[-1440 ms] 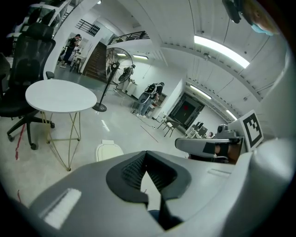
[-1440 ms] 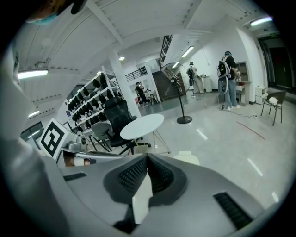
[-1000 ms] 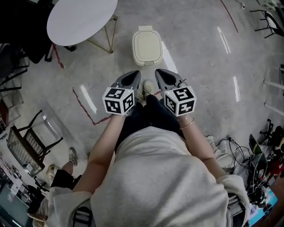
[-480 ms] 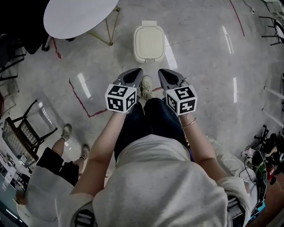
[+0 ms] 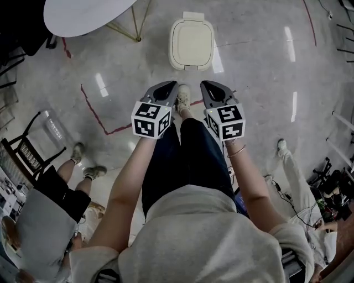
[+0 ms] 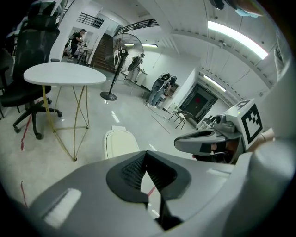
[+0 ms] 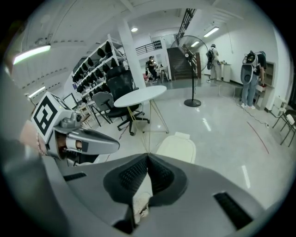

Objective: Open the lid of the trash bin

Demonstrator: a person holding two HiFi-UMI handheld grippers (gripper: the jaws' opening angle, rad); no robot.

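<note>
A cream trash bin (image 5: 191,44) stands on the floor ahead of me with its lid down. It also shows in the left gripper view (image 6: 119,143) and in the right gripper view (image 7: 178,147). My left gripper (image 5: 167,87) and right gripper (image 5: 210,86) are held side by side at waist height, short of the bin and above my shoe (image 5: 183,99). On both, the jaws meet at the tips with nothing between them. Neither touches the bin.
A round white table (image 5: 83,14) on thin gold legs stands left of the bin, with a black office chair (image 6: 27,55) behind it. Red tape lines (image 5: 97,113) cross the floor. One person (image 5: 50,204) stands at my left, another (image 5: 293,166) at my right.
The bin has come nearer and more central as I step forward. Both grippers stay shut in the same pose. The bystander at left has shifted, and another person has come in at right.
</note>
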